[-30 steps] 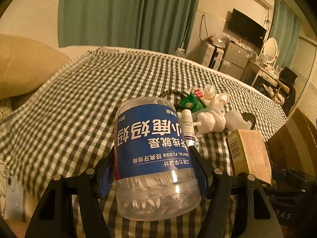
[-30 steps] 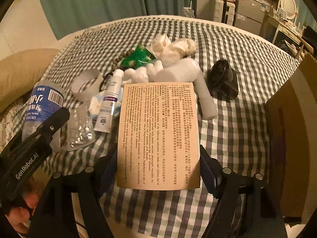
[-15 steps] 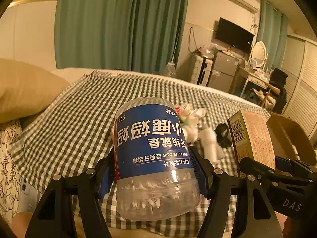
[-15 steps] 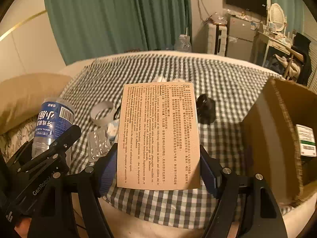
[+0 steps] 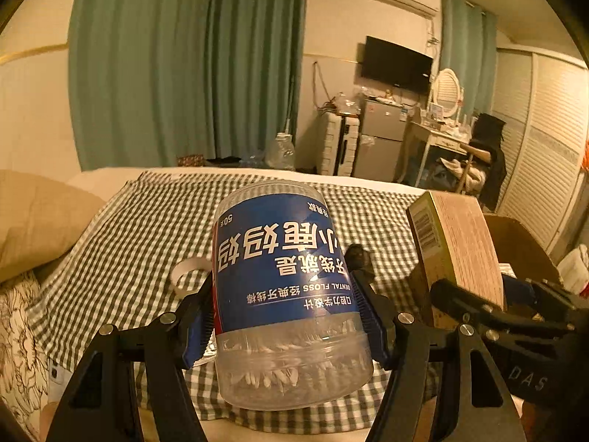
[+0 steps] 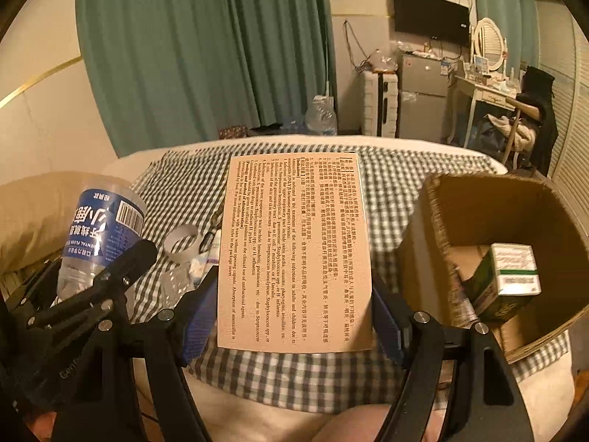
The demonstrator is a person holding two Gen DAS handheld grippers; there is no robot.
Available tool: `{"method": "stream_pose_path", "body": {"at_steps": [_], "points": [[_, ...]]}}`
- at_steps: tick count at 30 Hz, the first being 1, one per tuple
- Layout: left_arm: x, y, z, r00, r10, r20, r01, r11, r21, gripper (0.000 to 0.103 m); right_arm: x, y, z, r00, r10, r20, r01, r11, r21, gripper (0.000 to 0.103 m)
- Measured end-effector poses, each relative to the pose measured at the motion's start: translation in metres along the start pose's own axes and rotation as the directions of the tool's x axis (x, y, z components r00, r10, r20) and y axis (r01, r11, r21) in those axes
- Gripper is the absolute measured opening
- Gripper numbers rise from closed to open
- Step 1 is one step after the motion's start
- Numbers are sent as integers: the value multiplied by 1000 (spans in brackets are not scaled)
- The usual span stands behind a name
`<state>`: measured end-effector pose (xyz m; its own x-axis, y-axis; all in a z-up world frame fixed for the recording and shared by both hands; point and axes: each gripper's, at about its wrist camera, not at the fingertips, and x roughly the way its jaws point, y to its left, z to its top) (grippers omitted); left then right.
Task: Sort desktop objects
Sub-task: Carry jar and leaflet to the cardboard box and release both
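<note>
both grippers are lifting higher off the bed. the left gripper (image 5: 291, 316) is squeezing the floss jar (image 5: 289, 294), and the right gripper (image 6: 294, 316) is squeezing the flat box (image 6: 294, 254). the cardboard box (image 6: 438, 228) is sitting just right of it, nearer that hand.

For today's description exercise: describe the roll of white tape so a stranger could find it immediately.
Start at the checked cloth covering the bed. The roll of white tape lies flat on it, left of the box that the right gripper holds. Only it is a hollow ring.

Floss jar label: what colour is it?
Blue with white lettering on the floss jar, best seen in the left wrist view.
</note>
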<state>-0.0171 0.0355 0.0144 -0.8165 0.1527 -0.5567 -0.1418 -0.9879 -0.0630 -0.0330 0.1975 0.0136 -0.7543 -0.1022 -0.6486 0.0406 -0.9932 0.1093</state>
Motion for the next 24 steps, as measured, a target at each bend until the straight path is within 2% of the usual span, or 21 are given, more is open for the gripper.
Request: {"method": "stream_pose_path", "body": {"at_steps": [7, 12, 16, 24], "points": [[0, -47, 19, 998, -58, -6, 58, 998, 36, 69, -22, -44, 11, 998, -59, 19, 59, 998, -6, 74], [4, -100, 34, 991, -135, -3, 135, 985, 105, 69, -37, -99, 23, 994, -111, 21, 110, 994, 26, 74], [19, -142, 40, 974, -218, -53, 223, 967, 121, 69, -42, -137, 31, 981, -191, 18, 190, 981, 33, 74], [49, -211, 40, 943, -305, -131, 323, 935, 147, 69, -29, -214, 24, 965, -257, -41, 261, 958, 118, 74]]}}
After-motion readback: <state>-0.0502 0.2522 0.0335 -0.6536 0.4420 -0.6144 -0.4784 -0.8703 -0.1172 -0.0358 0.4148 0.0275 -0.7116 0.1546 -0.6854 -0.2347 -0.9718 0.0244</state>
